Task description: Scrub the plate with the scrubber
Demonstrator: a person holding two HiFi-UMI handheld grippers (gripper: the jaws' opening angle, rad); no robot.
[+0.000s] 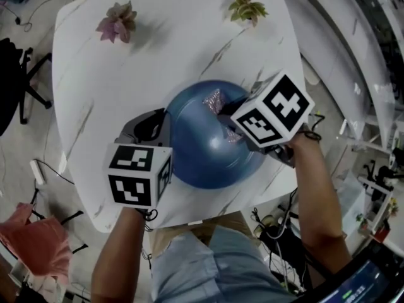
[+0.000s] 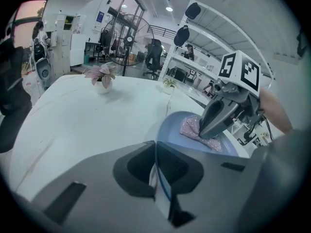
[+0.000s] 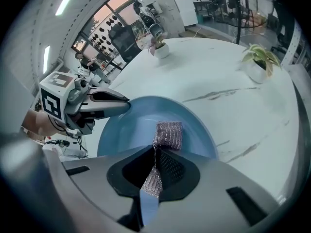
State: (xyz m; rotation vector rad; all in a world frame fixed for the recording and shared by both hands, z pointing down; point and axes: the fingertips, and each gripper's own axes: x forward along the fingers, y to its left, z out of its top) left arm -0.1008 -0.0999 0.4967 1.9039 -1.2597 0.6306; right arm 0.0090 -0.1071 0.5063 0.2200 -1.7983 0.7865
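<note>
Pinching the scrubber (image 3: 168, 134) on the plate (image 3: 121, 125), right tongs (image 3: 154, 171), left tongs (image 2: 158, 174) clamped on its rim.

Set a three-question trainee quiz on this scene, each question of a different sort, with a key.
1. What is the left gripper shut on?
A) the rim of the blue plate
B) a mug
C) nothing
2. True or false: the scrubber lies loose on the table, away from the right gripper.
3. Fill in: the table holds ___ potted plants.

Key: 1 A. 2 false, the right gripper's fingers pinch the scrubber over the plate. 3 two.
</note>
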